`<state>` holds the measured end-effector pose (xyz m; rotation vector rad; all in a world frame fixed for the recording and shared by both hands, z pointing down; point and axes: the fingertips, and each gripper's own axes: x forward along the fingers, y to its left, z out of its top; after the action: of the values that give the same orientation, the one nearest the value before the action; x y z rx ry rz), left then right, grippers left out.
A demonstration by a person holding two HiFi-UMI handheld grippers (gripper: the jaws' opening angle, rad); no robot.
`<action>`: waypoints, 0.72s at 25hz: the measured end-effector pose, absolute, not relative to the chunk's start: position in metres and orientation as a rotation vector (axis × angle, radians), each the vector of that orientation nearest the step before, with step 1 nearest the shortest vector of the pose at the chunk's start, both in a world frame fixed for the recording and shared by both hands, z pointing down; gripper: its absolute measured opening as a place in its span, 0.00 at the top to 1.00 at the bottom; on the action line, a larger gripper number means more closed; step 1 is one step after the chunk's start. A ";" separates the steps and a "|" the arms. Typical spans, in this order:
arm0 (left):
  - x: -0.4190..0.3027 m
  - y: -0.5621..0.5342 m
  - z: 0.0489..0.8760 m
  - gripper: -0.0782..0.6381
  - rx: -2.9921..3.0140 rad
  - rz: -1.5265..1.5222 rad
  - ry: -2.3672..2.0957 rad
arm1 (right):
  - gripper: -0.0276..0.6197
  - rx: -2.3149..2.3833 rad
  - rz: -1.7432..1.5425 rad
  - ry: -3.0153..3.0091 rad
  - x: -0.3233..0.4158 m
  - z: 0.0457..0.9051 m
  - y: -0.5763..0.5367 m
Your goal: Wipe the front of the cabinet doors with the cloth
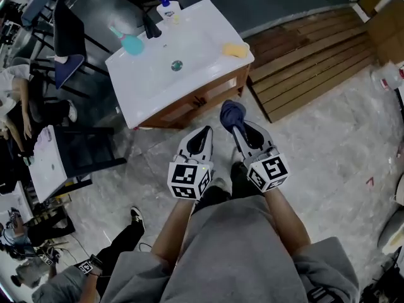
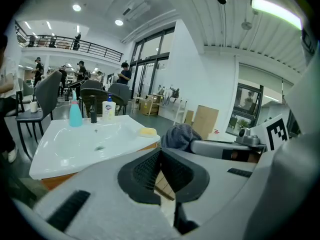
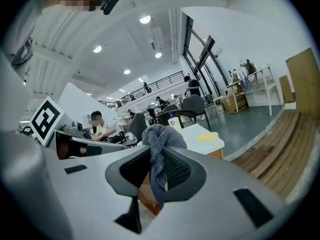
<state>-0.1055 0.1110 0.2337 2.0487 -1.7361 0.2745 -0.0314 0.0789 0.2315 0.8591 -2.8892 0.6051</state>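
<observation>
The cloth (image 1: 231, 113), dark blue and bunched, is clamped between the jaws of the right gripper (image 1: 237, 129). It bulges above the jaw tips, and one tail hangs down between them. In the head view the cloth sits just in front of the cabinet (image 1: 197, 102), at the right end of its wooden door front. No view confirms contact with the doors.

The left gripper (image 1: 203, 132) is held beside the right gripper, also in front of the cabinet. Its jaws are pressed together with nothing between them.

The cabinet carries a white sink top (image 1: 146, 88) with a drain (image 1: 177, 65) at its centre. Items on the sink top:
- A yellow sponge (image 1: 235, 49) at the right edge of the cabinet top.
- A black faucet (image 1: 151, 27) at the back edge.
- A teal bottle (image 1: 130, 43) to the left of the faucet.
- A white bottle (image 1: 168, 9) with a blue cap at the back corner.

Wooden decking (image 1: 309, 62) lies on the floor to the right of the cabinet. A dark chair (image 1: 68, 40) stands to the left of the cabinet.
</observation>
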 end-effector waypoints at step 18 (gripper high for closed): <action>-0.160 0.066 0.326 0.88 2.053 0.403 -1.637 | 0.86 0.941 0.693 -2.769 -0.084 0.338 0.043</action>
<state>-0.1603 0.0661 0.3258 2.0534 -1.6366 0.4031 -0.0837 0.0434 0.3380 0.9409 -2.7690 0.6933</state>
